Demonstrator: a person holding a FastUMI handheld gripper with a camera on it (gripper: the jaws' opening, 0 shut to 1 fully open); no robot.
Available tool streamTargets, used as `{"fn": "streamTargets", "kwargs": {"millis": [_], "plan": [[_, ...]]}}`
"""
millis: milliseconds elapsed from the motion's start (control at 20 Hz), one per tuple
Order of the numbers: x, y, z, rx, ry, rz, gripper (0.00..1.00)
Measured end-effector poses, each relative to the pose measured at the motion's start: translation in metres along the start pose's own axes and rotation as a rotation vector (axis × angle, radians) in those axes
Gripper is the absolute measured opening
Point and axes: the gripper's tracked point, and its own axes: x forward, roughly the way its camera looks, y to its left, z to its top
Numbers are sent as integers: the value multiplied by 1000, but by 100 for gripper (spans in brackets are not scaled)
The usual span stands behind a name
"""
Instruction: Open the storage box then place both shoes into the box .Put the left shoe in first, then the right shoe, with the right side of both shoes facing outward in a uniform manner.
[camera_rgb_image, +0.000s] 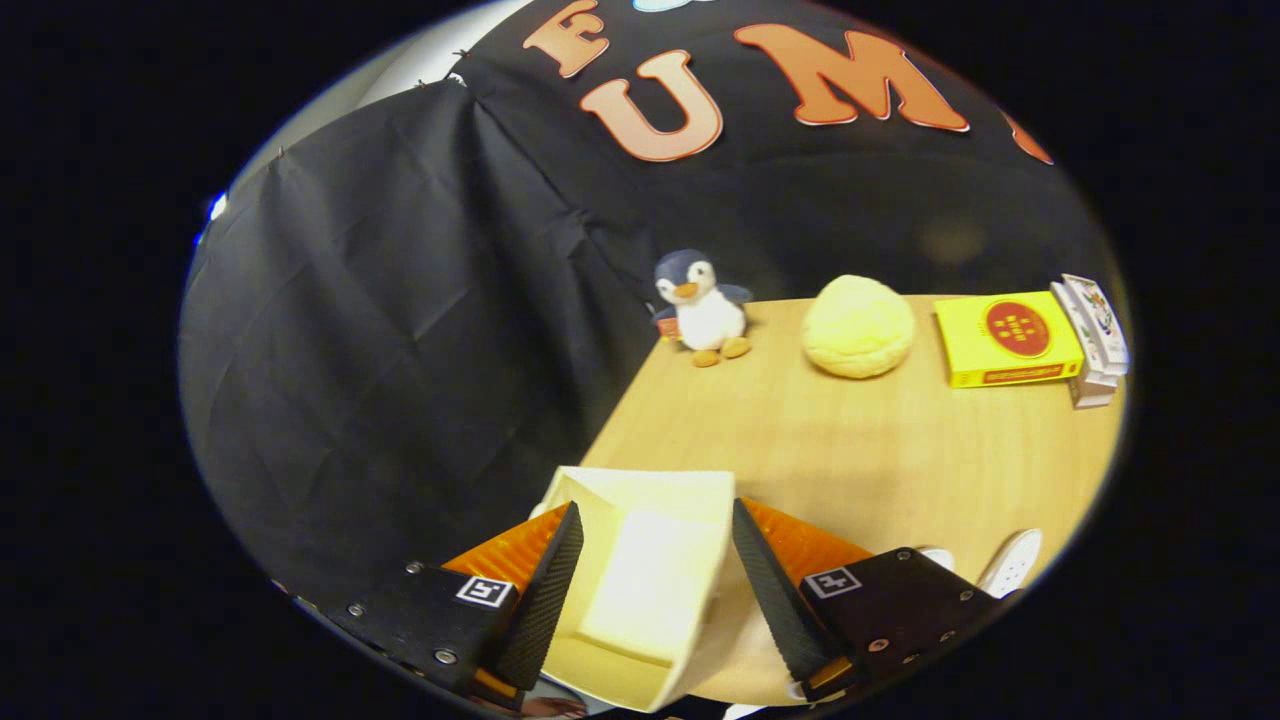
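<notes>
Claw spread wide, gripping nothing, box between fingers. Shoe at 3 o'clock. Probably the opening step: check the lid is fully clear, then go for the shoe.

The white shoes at the lower right are cut off by the frame edge. The gripper fingers hide both sides of the cream box, so whether they press it is unclear.
</notes>
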Motion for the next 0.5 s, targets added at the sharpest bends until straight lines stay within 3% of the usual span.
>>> {"fn": "streamTargets", "kwargs": {"millis": [300,500], "plan": [[-27,-102,-58,25,94,-183,91],[-47,-137,-111,21,170,-246,88]]}}
